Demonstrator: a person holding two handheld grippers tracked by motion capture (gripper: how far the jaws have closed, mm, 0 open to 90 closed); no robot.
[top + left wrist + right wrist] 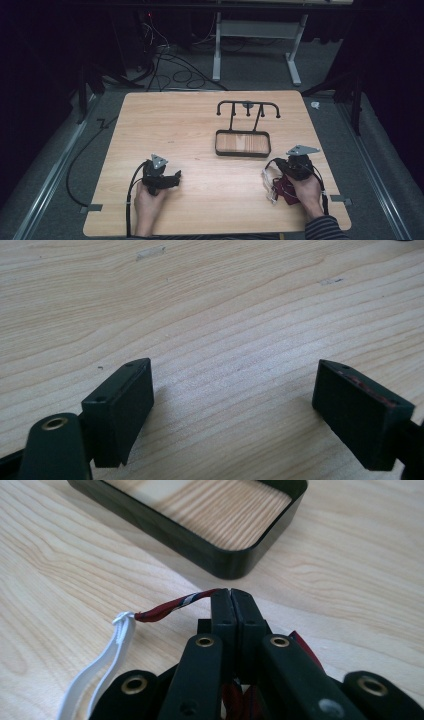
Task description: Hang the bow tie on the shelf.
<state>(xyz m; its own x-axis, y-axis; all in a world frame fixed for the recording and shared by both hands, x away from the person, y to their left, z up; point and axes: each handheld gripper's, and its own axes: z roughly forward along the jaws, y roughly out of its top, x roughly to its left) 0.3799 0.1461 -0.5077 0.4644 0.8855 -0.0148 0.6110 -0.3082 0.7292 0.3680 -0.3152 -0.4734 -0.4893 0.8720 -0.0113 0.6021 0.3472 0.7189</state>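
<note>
My right gripper (287,167) rests near the table's front right, shut on the edge of a dark red striped cloth (172,605). The cloth (286,191) lies bunched under the person's right hand. A white elastic loop (105,657) hangs from the pinched edge to the left of the jaws, and the loop (270,186) trails on the wood. A black tray (200,540) with a wooden floor lies just beyond the right jaws. My left gripper (172,179) sits at the front left, and its jaws stand open (235,405) over bare wood.
The black tray (243,151) is the base of a black wire rack (248,106) with several hooks, standing at the table's middle back. The wooden table (165,125) has edges all around. Cables and a stand's legs lie on the floor behind.
</note>
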